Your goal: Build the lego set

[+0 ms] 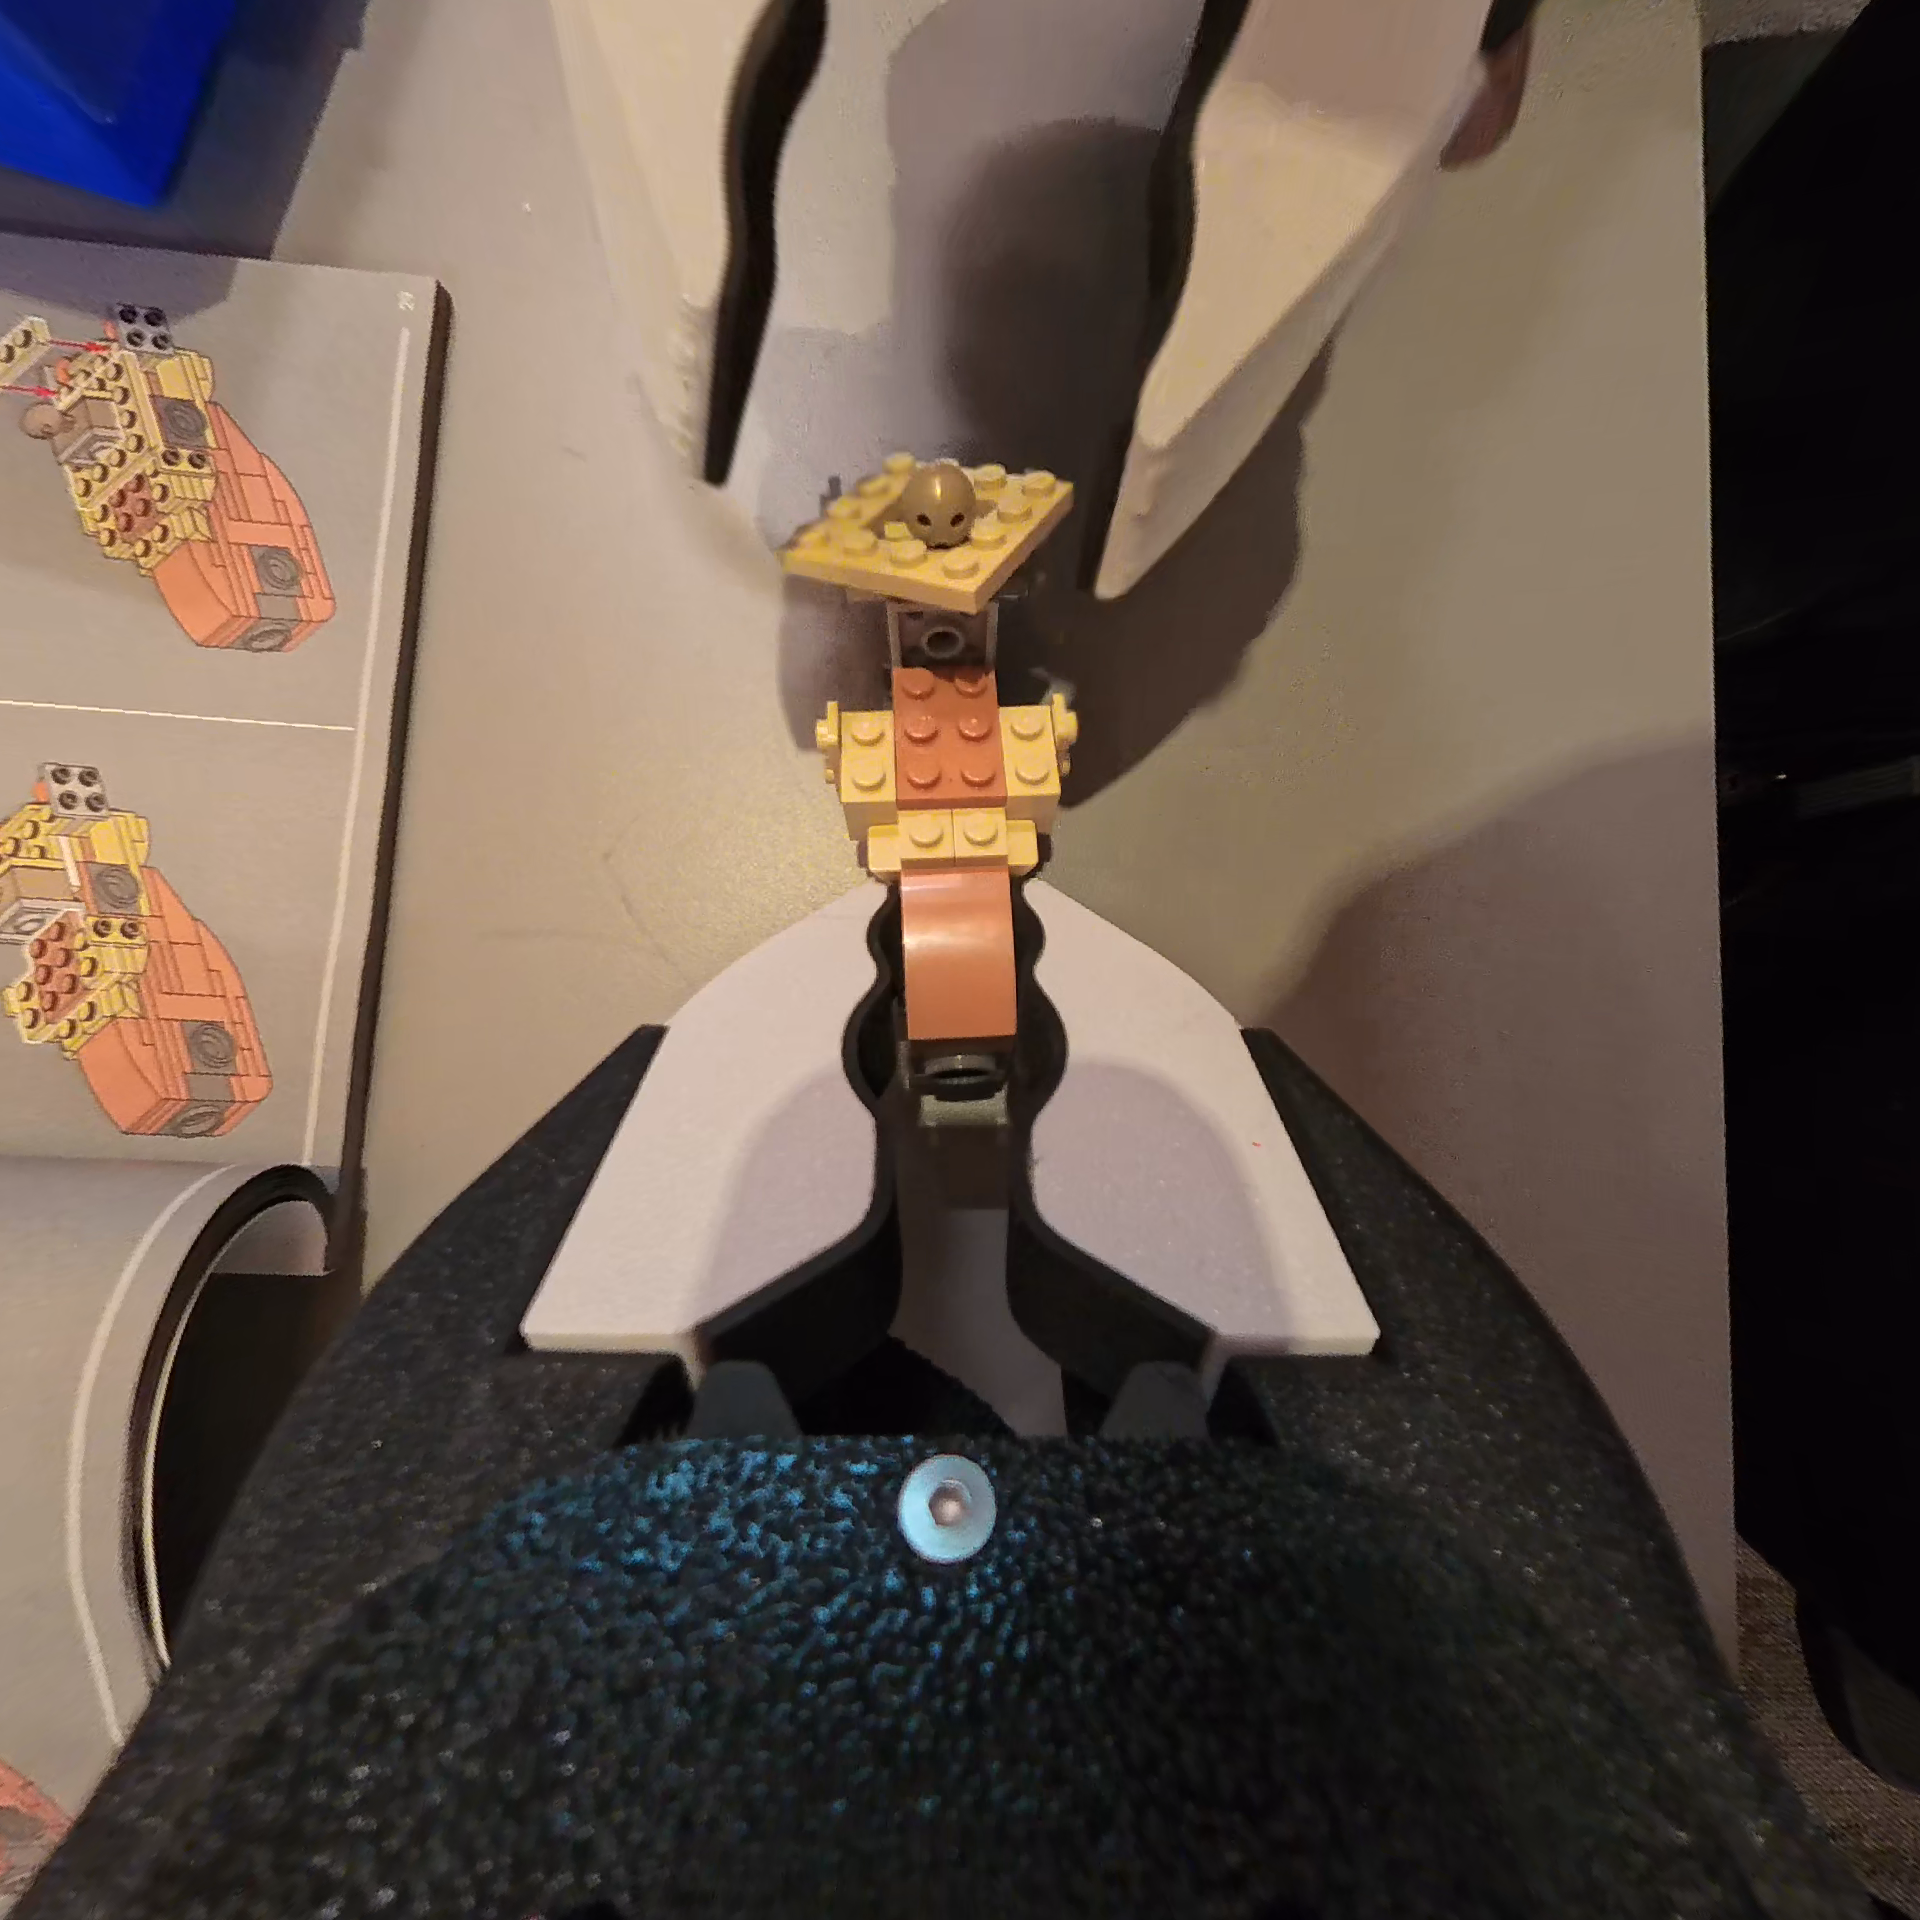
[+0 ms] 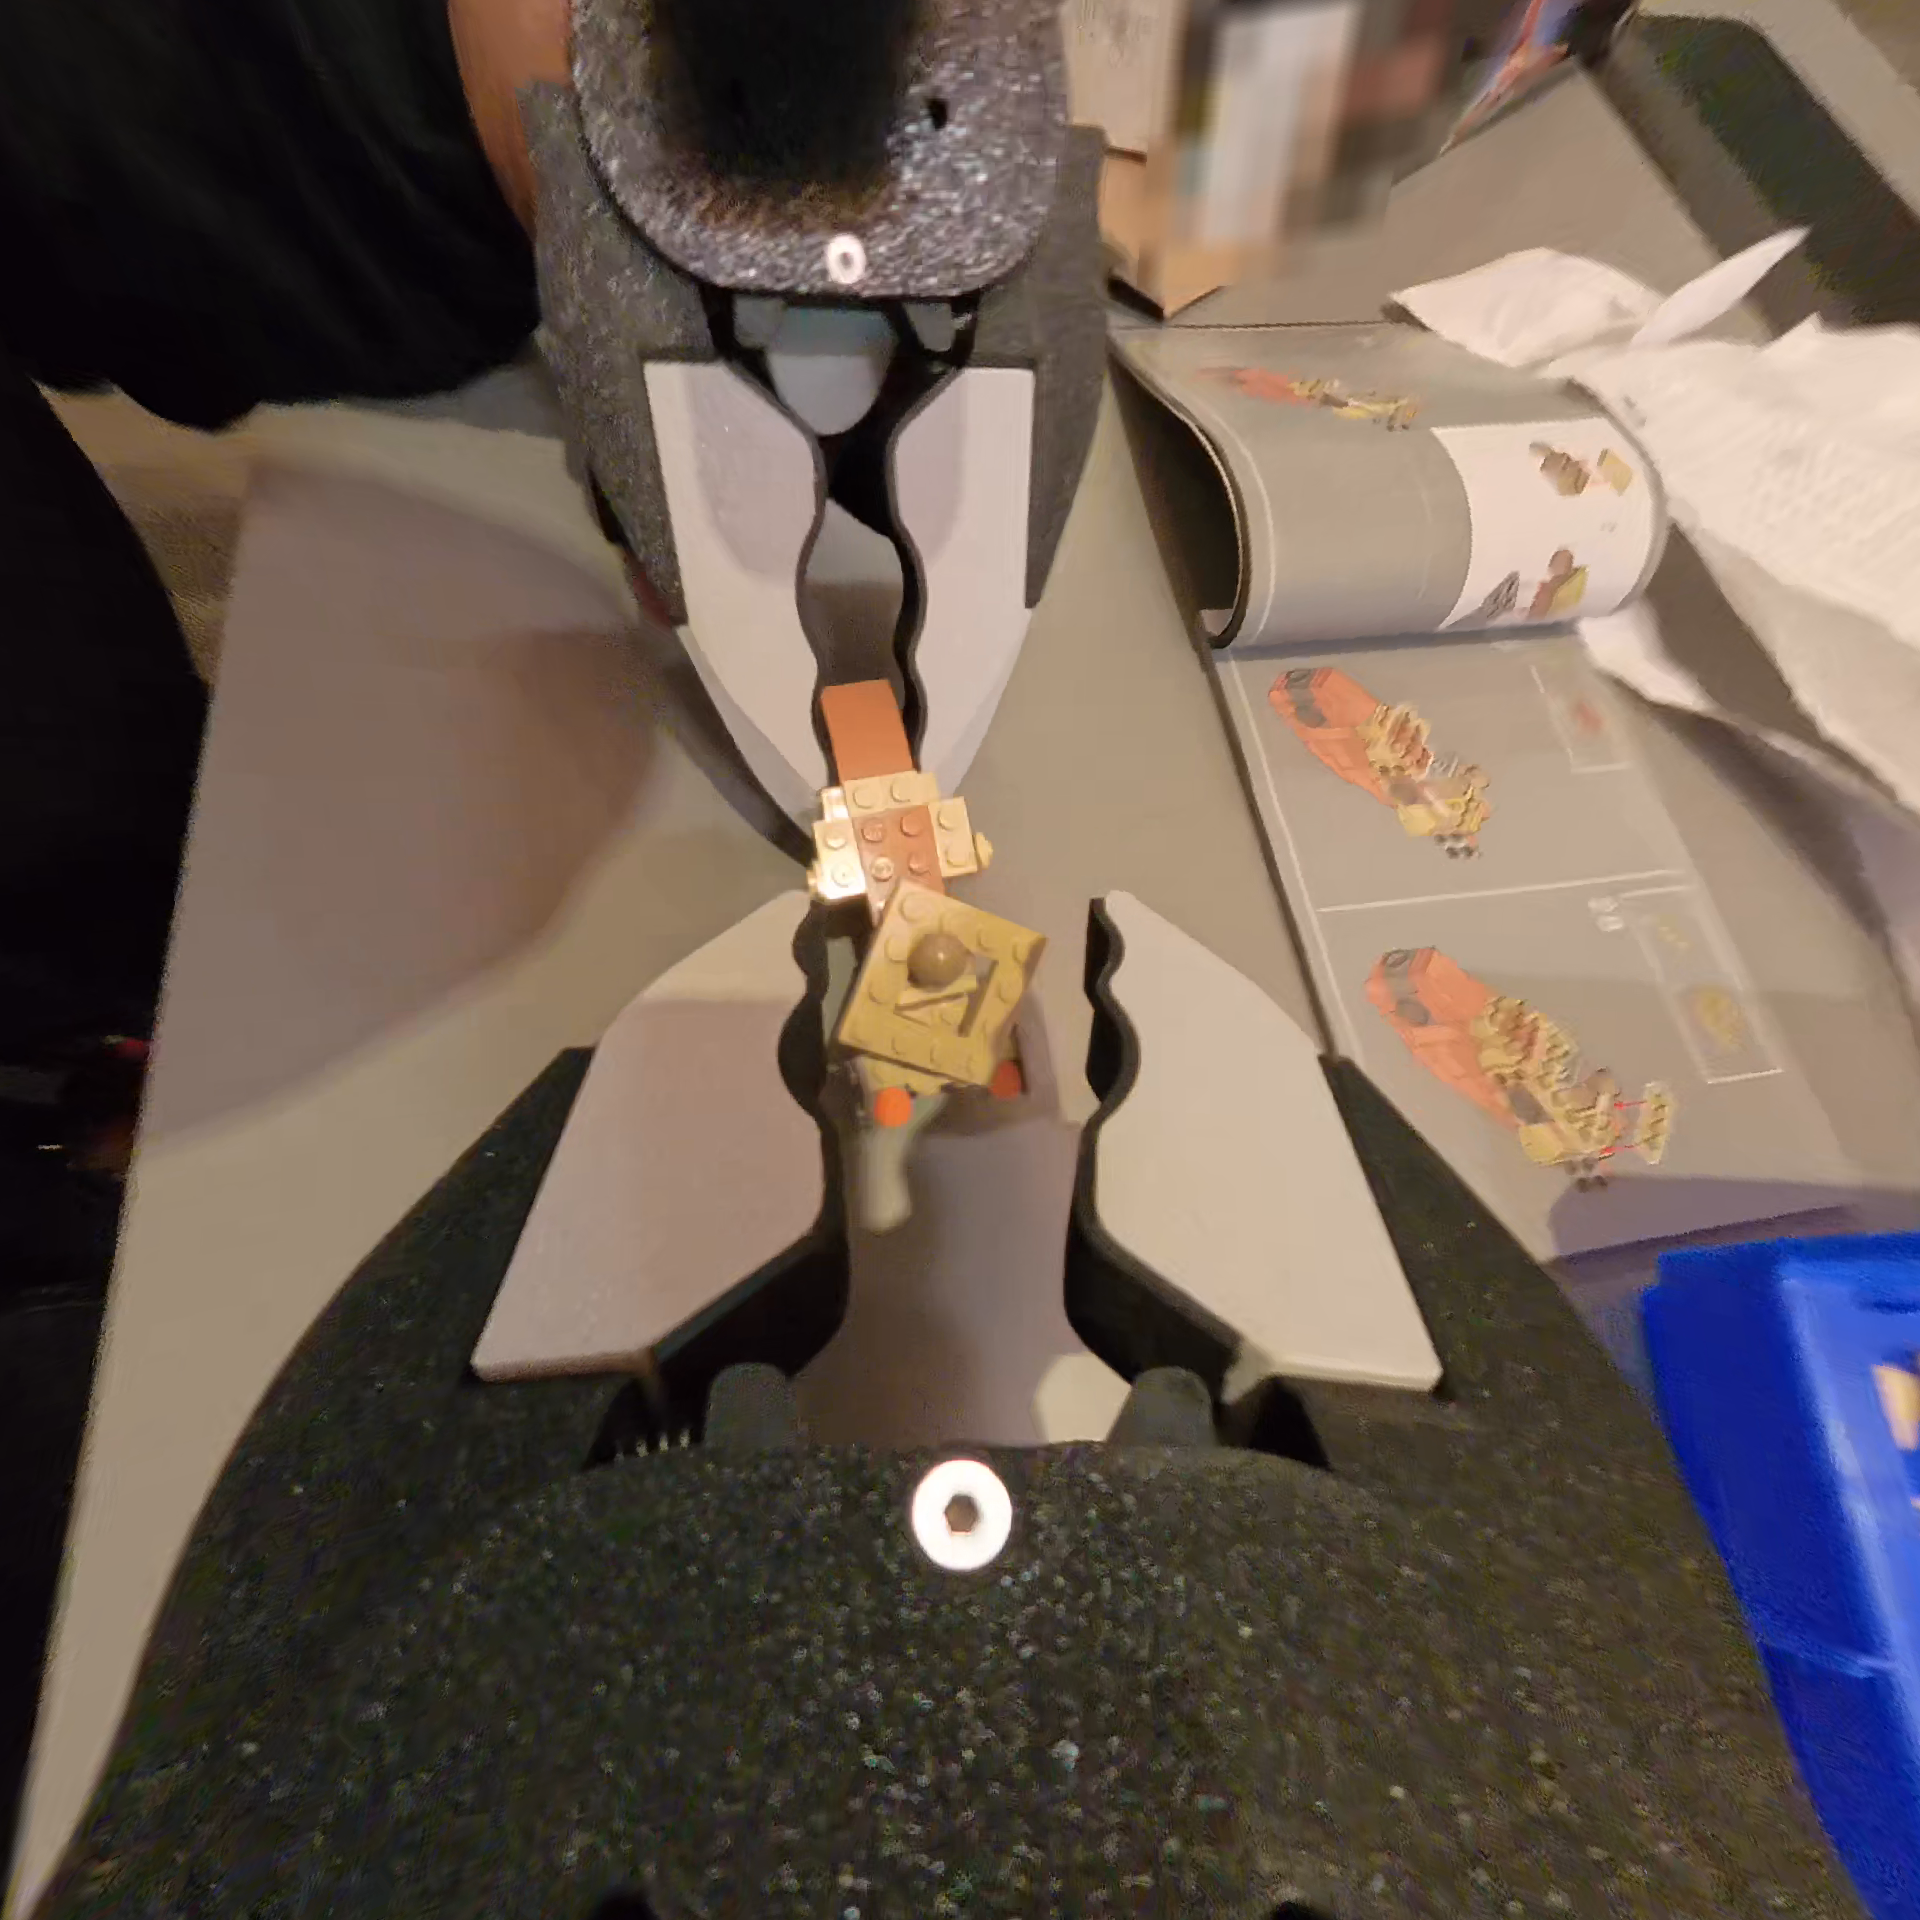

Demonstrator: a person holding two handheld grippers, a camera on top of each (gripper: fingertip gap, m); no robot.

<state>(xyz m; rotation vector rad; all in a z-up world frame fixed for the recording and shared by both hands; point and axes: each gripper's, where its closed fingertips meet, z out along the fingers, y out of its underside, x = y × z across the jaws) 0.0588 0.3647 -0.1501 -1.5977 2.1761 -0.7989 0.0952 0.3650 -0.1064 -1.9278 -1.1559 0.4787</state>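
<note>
- My left gripper (image 1: 954,977) is closed on the brown curved tail of the lego model (image 1: 945,769); the model sticks straight out ahead of the fingers, long axis in line with them, off the grey table (image 1: 582,644).
- At the model's far end sits the tan plate (image 1: 930,540), twisted askew to the body, with a round olive knob (image 1: 935,504) on top.
- My right gripper (image 2: 945,997) faces the left one head-on. Its fingers are spread wide, holding nothing, one on each side of the tan plate without touching it as far as I can tell.
- So the plate lies right between my right fingers, the model's axis running from them toward the left gripper. The right is the nearer one to the plate.
- I judge the next move is to close on the plate and square or press it, while the left braces.
- The instruction booklet (image 2: 1455,883) lies open beside the model, with a blue bin (image 2: 1808,1507) past the booklet's near edge.
</note>
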